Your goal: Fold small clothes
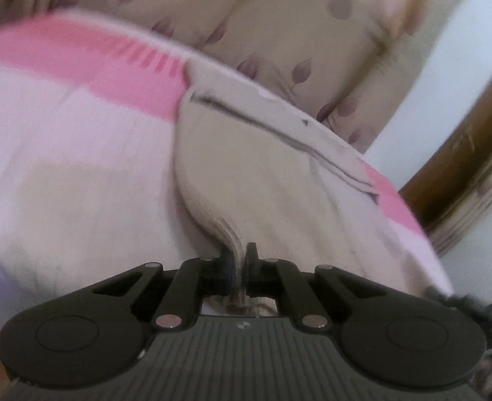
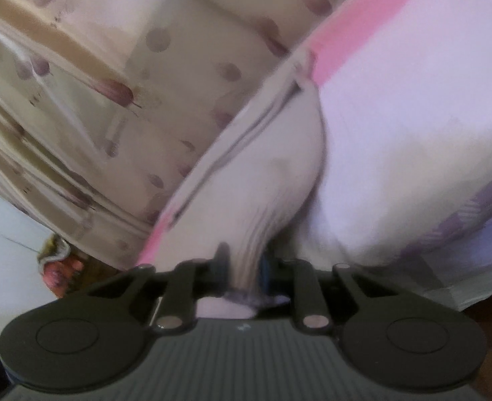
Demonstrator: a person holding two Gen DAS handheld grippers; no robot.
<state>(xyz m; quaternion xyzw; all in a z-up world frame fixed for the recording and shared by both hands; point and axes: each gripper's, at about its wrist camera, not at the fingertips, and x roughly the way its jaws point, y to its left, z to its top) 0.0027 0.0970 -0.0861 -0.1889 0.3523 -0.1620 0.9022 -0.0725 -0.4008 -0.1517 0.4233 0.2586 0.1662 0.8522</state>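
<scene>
A small beige garment (image 1: 256,167) with a dark-lined seam lies on a pale pink sheet (image 1: 78,153) with a bright pink band. My left gripper (image 1: 238,260) is shut on a bunched ribbed edge of the garment. In the right wrist view the same garment (image 2: 266,173) rises from my right gripper (image 2: 244,264), which is shut on another bunched ribbed edge. The cloth stretches away from both grippers toward the seam. Both views are blurred.
A cream cushion with purple leaf print (image 1: 279,33) stands behind the sheet, also in the right wrist view (image 2: 129,83). A brown wooden frame (image 1: 463,167) and white wall are at right. A purple checked patch (image 2: 473,207) marks the sheet (image 2: 413,100).
</scene>
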